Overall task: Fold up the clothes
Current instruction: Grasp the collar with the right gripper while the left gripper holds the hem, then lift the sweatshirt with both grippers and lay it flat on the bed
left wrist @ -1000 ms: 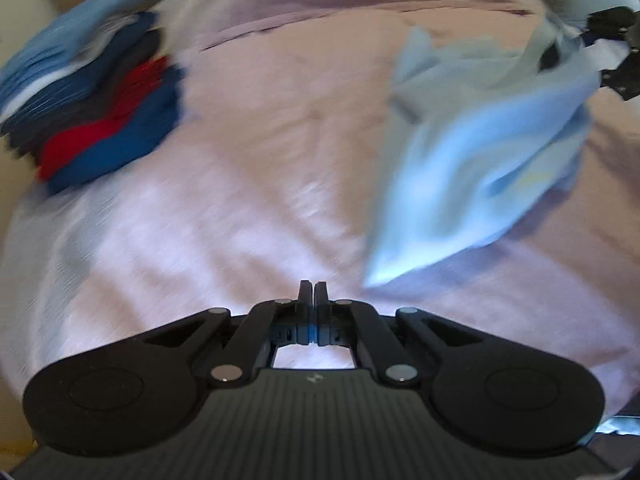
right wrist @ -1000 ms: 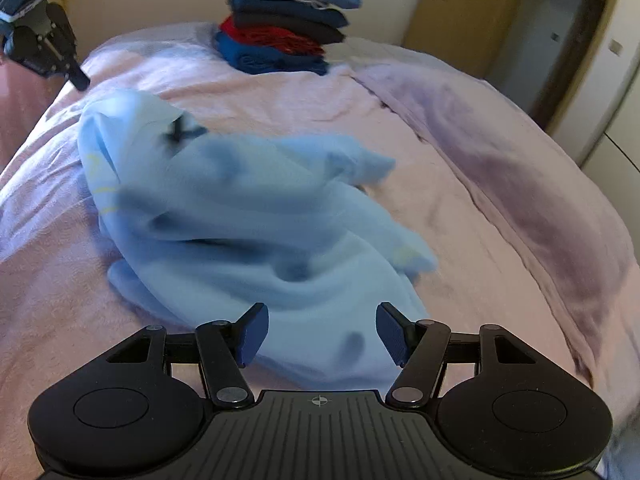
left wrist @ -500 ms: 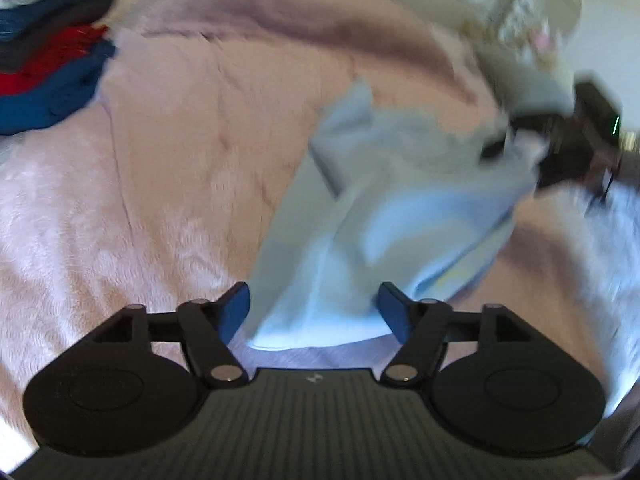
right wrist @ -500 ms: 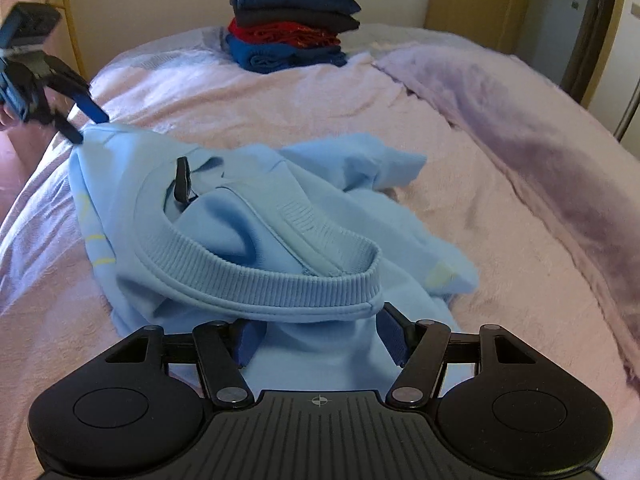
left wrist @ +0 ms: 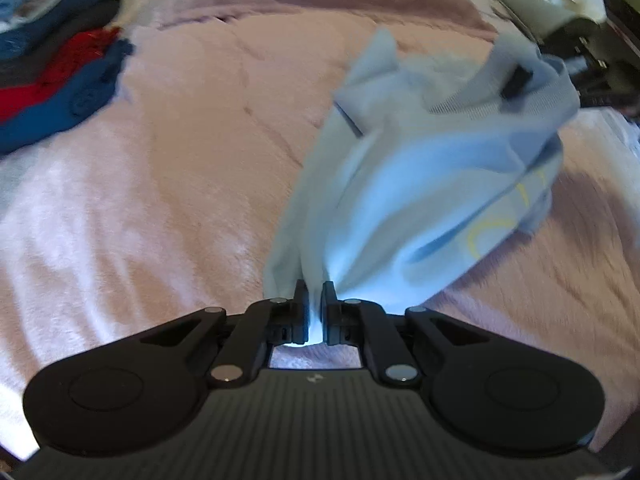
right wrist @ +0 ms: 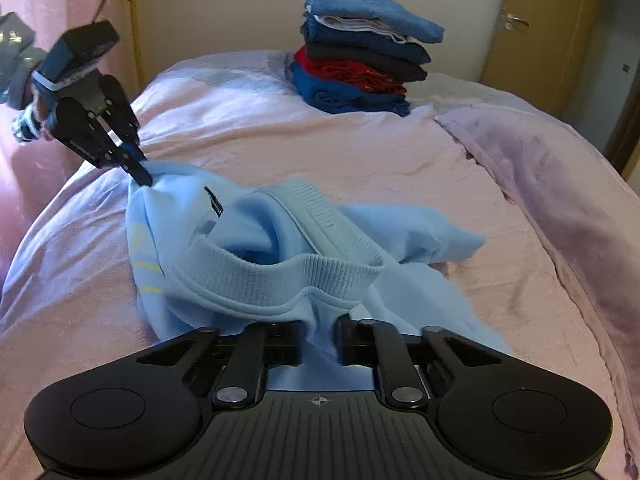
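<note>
A light blue sweatshirt point(right wrist: 280, 248) with a ribbed hem and yellow print lies crumpled on the pink bed; it also shows in the left wrist view point(left wrist: 420, 200). My left gripper point(left wrist: 315, 292) is shut on one edge of it, and is seen from the right wrist view point(right wrist: 142, 178) pinching the far left corner. My right gripper point(right wrist: 318, 340) is shut on the ribbed hem near me, with cloth bunched between its jaws. The sweatshirt is lifted a little between the two grippers.
A stack of folded clothes point(right wrist: 360, 52) in blue, red and dark colours sits at the far end of the bed point(right wrist: 360, 148); it also shows at the left in the left wrist view point(left wrist: 52, 72). A purple blanket point(right wrist: 560, 184) covers the bed's right side. A door point(right wrist: 536, 28) stands behind.
Both grippers were open half a second ago and have closed on the sweatshirt, the left on a far corner, the right on the ribbed hem. The cloth is now pulled up between them.
</note>
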`<state>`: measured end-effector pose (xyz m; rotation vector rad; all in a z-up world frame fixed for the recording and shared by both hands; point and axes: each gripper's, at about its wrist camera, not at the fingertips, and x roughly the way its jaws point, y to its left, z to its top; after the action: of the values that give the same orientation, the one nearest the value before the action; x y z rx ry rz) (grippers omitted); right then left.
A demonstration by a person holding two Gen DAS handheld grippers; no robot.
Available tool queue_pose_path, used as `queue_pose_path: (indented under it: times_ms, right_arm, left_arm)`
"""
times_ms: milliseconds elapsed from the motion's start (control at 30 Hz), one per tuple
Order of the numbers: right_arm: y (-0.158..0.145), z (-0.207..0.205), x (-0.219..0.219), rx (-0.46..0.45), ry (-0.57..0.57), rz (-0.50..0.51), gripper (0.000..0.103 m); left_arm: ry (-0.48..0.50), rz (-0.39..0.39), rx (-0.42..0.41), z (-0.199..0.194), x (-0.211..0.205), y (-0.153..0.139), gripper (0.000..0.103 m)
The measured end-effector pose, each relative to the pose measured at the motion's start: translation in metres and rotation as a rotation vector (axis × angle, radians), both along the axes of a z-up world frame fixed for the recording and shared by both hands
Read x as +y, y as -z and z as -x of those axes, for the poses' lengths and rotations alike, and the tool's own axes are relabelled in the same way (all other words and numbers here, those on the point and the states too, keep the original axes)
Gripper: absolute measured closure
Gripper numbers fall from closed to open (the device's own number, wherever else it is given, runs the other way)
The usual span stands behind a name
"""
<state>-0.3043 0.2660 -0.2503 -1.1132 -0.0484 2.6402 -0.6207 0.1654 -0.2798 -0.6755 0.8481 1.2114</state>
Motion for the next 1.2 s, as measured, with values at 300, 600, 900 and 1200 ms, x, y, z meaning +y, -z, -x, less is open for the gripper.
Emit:
queue_pose_path:
  times_ms: [300, 600, 900, 1200]
  right_arm:
    - [-0.092, -0.039, -0.025, 0.173, 0.466, -0.179, 0.096]
    - [-0.270, -0.075, -0.100, 0.357, 0.969, -0.653, 0.096]
    - [-0.375, -0.064, -0.201, 0.402, 1.128, -0.910, 0.096]
    - [-0.403, -0.052, -0.259, 0.333, 1.145, -0.975, 0.096]
  left_arm:
    - [0.010, -0.348, 0.027, -0.015, 0.019, -0.117, 0.098]
    - [0.197, -0.841, -0.025, -0.052, 0.053, -0.293, 0.098]
    - [0.280, -1.088, -0.118, -0.038, -0.019, -0.387, 0.098]
    - [0.320, -1.059, -0.241, -0.031, -0.088, -0.417, 0.098]
